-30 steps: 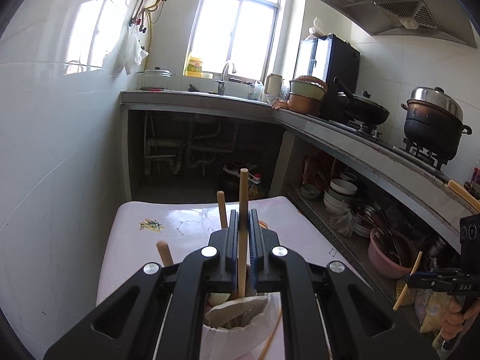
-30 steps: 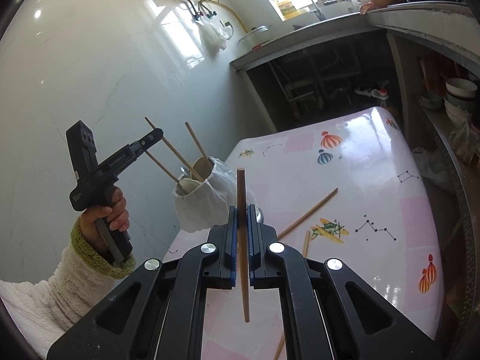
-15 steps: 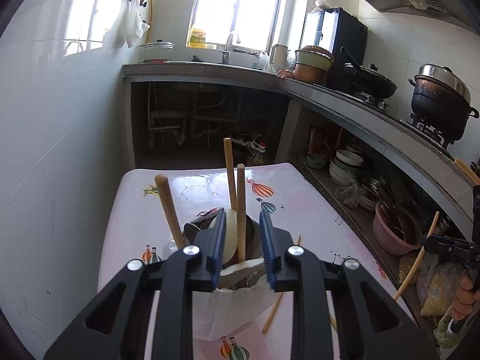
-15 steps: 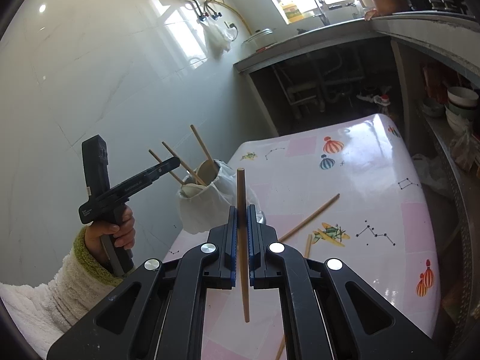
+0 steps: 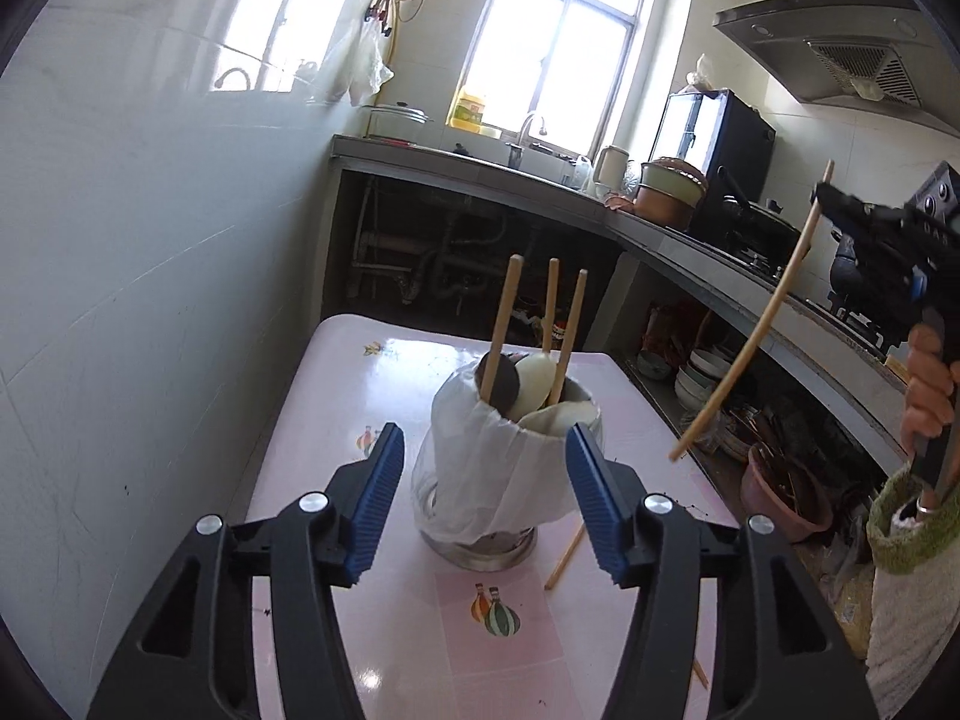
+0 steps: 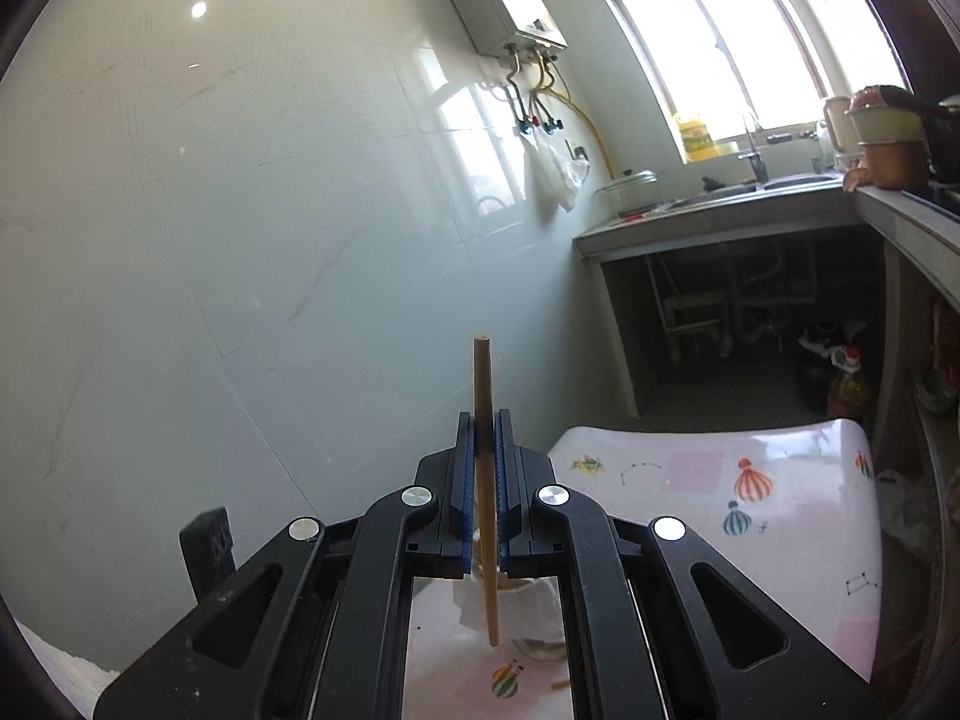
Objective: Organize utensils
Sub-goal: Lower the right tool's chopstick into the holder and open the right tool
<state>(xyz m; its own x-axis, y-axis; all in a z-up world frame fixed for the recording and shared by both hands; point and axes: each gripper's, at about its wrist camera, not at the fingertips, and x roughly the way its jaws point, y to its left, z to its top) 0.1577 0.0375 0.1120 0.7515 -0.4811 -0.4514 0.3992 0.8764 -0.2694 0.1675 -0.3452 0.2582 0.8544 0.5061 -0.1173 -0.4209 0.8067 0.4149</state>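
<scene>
While the left gripper [image 5: 480,474] hangs wide apart around the round metal holder lined with white plastic [image 5: 510,456] (three wooden sticks stand inside) on the pink table [image 5: 336,396], the right gripper [image 6: 485,450] clamps a long wooden chopstick [image 6: 483,468] above it.

Black two-finger grippers, blue ribbed pads, bare hand in fuzzy sleeve

Left gripper [image 5: 483,498]: matte black plastic arms with triangular cut-outs, four silver round screws across the linkage, blue ribbed pads [image 5: 375,498] on the inner faces. Right gripper [image 6: 483,480]: same black body, same silver screws, same blue pads. Right hand [image 5: 930,384], below the gripper's black handle: bare skin, cream fuzzy sleeve [image 5: 906,594] with green knit cuff. Handle carries small white lettering, unreadable.
</scene>
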